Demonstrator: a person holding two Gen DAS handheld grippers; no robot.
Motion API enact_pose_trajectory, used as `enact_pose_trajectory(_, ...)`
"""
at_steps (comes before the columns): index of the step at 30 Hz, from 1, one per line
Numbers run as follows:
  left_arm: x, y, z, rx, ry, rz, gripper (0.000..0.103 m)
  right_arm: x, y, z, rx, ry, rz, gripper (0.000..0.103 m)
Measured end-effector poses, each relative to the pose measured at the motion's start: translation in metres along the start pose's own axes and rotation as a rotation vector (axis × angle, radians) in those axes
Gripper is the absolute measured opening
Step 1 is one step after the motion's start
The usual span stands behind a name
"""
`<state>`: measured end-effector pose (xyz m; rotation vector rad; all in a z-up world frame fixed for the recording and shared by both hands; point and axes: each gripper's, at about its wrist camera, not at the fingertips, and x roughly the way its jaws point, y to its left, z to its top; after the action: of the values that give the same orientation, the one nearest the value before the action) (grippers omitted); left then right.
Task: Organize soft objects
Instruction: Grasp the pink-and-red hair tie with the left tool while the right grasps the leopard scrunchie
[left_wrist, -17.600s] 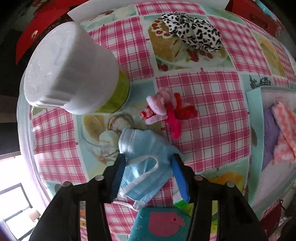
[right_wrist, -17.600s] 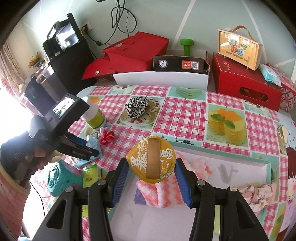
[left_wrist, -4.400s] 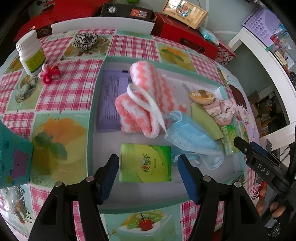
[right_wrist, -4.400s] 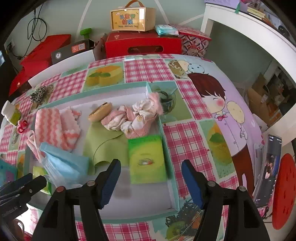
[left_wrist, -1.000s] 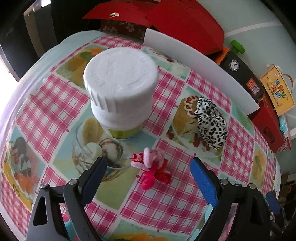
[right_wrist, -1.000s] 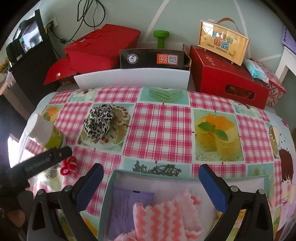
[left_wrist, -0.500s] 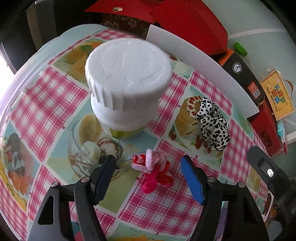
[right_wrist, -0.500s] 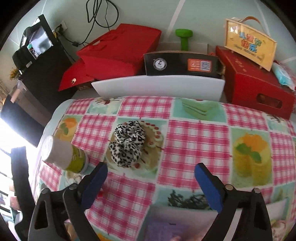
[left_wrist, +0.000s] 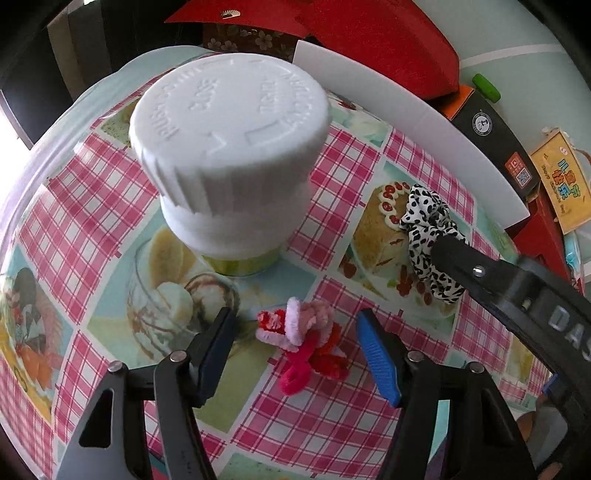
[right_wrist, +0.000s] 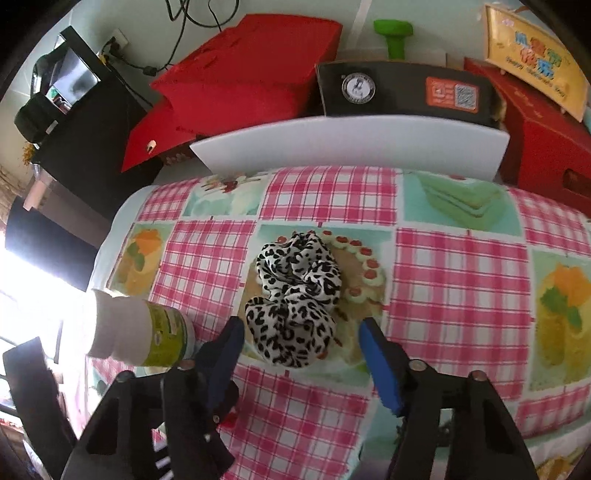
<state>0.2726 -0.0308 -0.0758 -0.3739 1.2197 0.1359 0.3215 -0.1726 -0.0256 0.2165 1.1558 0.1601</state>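
Two soft things are not yet put away, and each has a gripper poised over it. The left gripper (left_wrist: 295, 350) points steeply down at the pink and red fuzzy flower (left_wrist: 304, 341), which lies on the checked tablecloth (left_wrist: 351, 177) between the two pads. The jaws have just been closing, yet a gap shows on both sides of the flower, so nothing is gripped. From the flower, the white-capped bottle (left_wrist: 229, 147) stands at about 11 o'clock, near but apart.

The right gripper (right_wrist: 301, 354) straddles the near end of the black and white spotted scrunchie (right_wrist: 295, 299), which rests on a printed cake picture. Its jaws have also just been closing. The left pad looks very close to the cloth, but I cannot be sure it touches; the right pad stands clear, so I judge the scrunchie is not grasped.

The tray for the soft things is not in either view, so how full it is cannot be told. What remains, as I judge it, is to pinch both items, lift them and carry them off.
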Motion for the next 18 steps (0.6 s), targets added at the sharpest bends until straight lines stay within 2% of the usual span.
enact_pose_trajectory(6, 0.004, -0.009, -0.002, 0.021, -0.010, 0.032, 0.068, 0.011, 0.002, 0.002, 0.006, 0.027, 0.005, 0.055)
enact_pose_trajectory(9, 0.004, -0.016, -0.004, 0.032, -0.022, 0.076, 0.053, 0.012, 0.004, 0.002, 0.001, 0.026, 0.006, 0.049)
enact_pose_trajectory(12, 0.006, -0.020, -0.006, 0.037, -0.028, 0.087, 0.051, 0.011, 0.003, 0.001, 0.010, 0.021, 0.018, 0.043)
enact_pose_trajectory(15, 0.007, -0.024, -0.008, 0.052, -0.035, 0.102, 0.043, 0.008, -0.002, 0.001, 0.022, 0.012, 0.025, 0.038)
enact_pose_trajectory(18, 0.006, -0.021, -0.009, 0.046, -0.034, 0.070, 0.039, 0.004, -0.005, -0.001, 0.027, 0.008, 0.027, 0.035)
